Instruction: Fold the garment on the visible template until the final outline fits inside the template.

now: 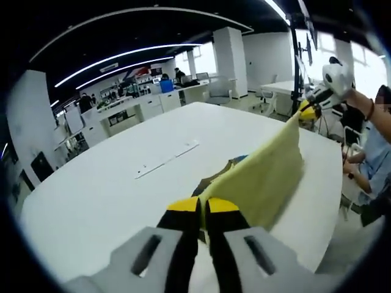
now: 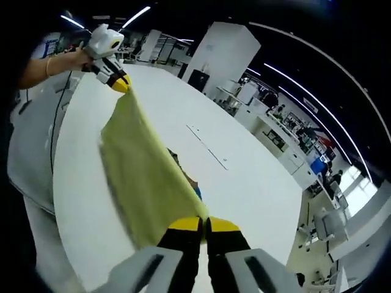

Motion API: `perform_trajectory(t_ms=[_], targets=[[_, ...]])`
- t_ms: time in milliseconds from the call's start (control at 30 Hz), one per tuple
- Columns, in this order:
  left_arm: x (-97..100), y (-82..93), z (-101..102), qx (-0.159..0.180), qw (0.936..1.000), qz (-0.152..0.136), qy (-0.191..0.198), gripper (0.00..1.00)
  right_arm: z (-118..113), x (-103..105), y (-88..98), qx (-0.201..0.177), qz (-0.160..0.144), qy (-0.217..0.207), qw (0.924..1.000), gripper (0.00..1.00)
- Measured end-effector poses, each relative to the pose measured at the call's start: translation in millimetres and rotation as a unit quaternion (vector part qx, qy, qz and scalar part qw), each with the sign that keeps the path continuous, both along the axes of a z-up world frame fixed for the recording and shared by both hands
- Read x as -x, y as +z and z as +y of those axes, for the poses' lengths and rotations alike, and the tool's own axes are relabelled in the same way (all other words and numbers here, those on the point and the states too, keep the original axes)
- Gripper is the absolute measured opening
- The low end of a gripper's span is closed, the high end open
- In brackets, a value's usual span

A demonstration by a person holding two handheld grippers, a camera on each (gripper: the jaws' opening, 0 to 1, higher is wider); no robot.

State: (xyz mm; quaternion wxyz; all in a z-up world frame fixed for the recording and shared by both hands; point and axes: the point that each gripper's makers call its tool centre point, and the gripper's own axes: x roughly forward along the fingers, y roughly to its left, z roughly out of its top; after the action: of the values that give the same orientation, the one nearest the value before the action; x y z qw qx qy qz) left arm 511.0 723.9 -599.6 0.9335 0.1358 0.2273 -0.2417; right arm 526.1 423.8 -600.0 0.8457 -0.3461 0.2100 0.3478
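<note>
A large white table with a smooth top (image 1: 110, 183) stands in an open office, and a narrow flat white strip (image 1: 166, 160) lies on it. Behind it are white desks (image 1: 140, 107) and a square white pillar (image 2: 220, 52). Long bright ceiling light lines (image 1: 122, 58) run overhead.

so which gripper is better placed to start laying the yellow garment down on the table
Neither clearly. The left gripper and right gripper are each shut on a corner of the yellow garment, which hangs stretched between them above the white table. They should probably lower together.

Yellow garment (image 1: 269, 174), lifted, stretched taut above white table (image 1: 122, 183)
</note>
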Motion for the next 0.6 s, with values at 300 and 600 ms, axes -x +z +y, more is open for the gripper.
perform_trajectory(t_ms=[300, 600], targets=[[-21.1, -9.9, 6, -0.014, 0.9998, 0.005, 0.015, 0.0, 2, -29, -12.8, 0.001, 0.006, -0.016, 0.9999, 0.0], [-50.8, -34.9, 10, -0.011, 0.9993, 0.021, 0.029, 0.0, 4, -53, -39.0, 0.018, 0.029, -0.03, 0.999, 0.0]])
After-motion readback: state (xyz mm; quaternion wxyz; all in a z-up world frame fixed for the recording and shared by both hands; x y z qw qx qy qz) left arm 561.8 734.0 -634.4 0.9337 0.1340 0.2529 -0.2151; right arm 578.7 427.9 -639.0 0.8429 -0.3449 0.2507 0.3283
